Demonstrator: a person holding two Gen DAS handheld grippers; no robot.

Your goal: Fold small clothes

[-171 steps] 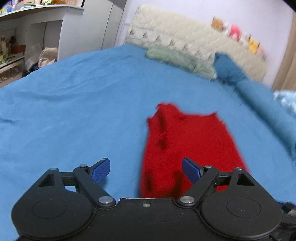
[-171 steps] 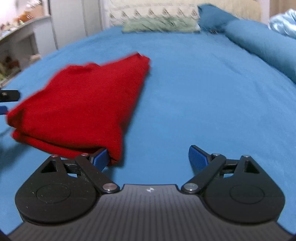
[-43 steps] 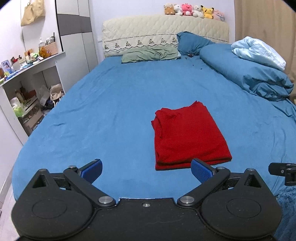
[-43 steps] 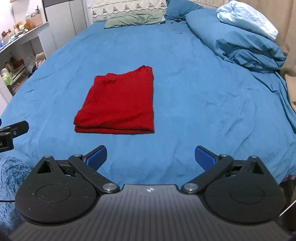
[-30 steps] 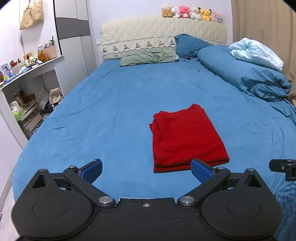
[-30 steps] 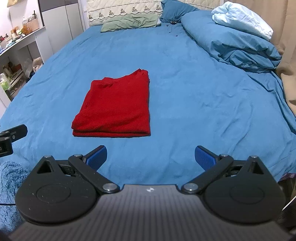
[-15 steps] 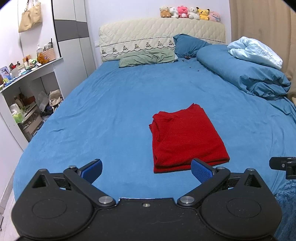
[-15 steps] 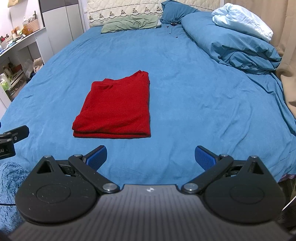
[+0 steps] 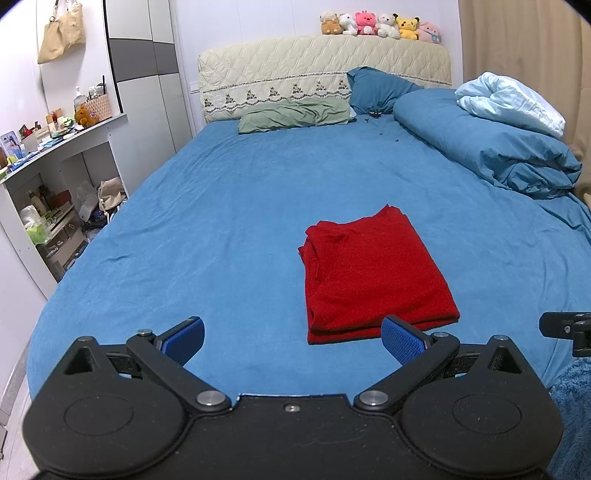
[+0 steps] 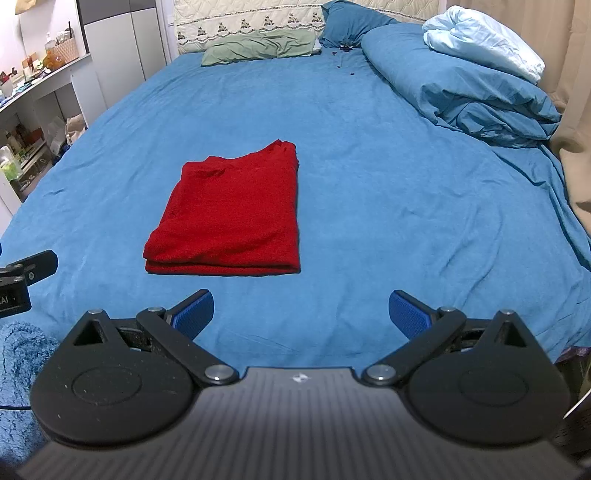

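A folded red garment (image 9: 373,273) lies flat on the blue bedsheet (image 9: 229,221), right of centre in the frame, with its stacked edges showing along the near and left sides. At the bottom of the frame the left gripper (image 9: 291,338) hangs with its blue-padded fingers (image 9: 400,339) spread wide, empty, short of the cloth. Far off at the top sit a green pillow (image 9: 295,114), a quilted headboard (image 9: 325,70) topped with plush toys (image 9: 380,26), and a heaped blue duvet (image 9: 495,151) at upper right.

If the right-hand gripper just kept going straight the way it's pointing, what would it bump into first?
Probably bare blue bedsheet. The open right gripper aims just right of the folded red garment, so it would likely miss that, though depth is hard to judge.
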